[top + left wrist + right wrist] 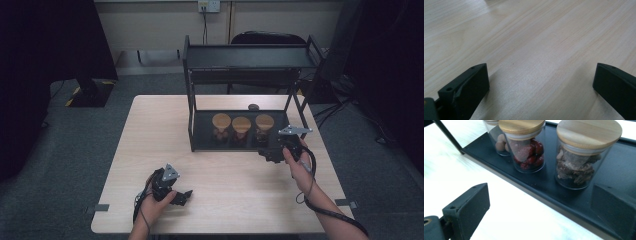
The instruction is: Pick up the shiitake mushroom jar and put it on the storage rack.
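The glass jar of brown chunks with a round wooden lid [584, 155] is standing on the black rack's bottom shelf [624, 162], just ahead of the wide-open right gripper [541, 207]; its contents are blurring together from above. The left gripper [541, 85] is gaping wide over the pale wooden table [536, 37].

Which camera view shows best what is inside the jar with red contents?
The right gripper view: the jar with red contents stands close, its glass showing red pieces under a wooden lid. In the high view it is small on the black shelf, mostly lid. The left gripper view shows bare table.
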